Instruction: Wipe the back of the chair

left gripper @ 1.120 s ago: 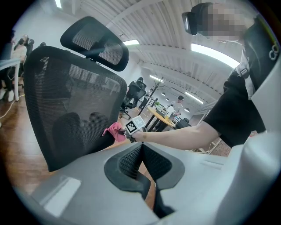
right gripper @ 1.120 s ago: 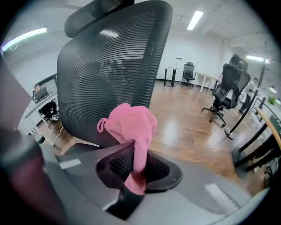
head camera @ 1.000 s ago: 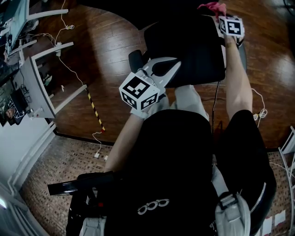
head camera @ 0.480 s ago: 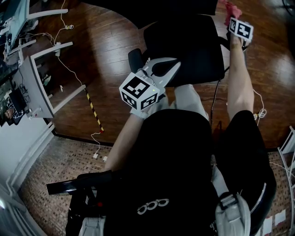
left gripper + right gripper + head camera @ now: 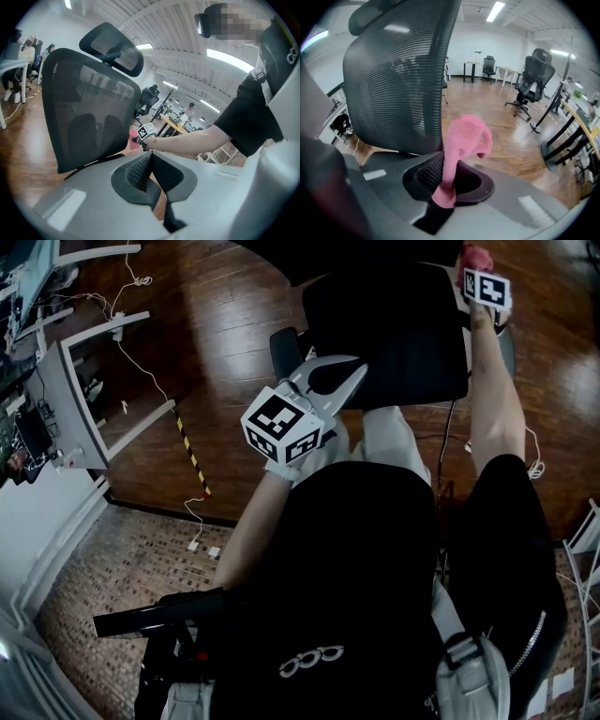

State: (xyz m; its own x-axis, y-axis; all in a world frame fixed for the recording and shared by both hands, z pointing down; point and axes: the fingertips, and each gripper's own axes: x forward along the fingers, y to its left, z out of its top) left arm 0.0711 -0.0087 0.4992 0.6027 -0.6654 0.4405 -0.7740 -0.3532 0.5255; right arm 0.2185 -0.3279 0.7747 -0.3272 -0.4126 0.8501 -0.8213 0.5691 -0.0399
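Note:
The black mesh office chair (image 5: 384, 334) stands in front of me; its back (image 5: 89, 108) and headrest (image 5: 112, 47) fill the left gripper view. My right gripper (image 5: 486, 287) is at the chair's far right side, shut on a pink cloth (image 5: 476, 257). In the right gripper view the cloth (image 5: 464, 140) sticks up out of that gripper (image 5: 445, 183), just right of the mesh back's edge (image 5: 403, 79). My left gripper (image 5: 349, 373) hovers at the seat's near edge. Its pads (image 5: 140, 171) are pressed together with nothing between them.
Wooden floor lies around the chair. White desk frames (image 5: 84, 399) with cables and a yellow-black floor strip (image 5: 192, 451) are to the left. Other office chairs (image 5: 532, 79) stand further off to the right. People sit at a desk (image 5: 14, 70) beyond the chair.
My right gripper with the pink cloth has shifted a little to the right along the chair's far side. The left gripper has stayed where it was.

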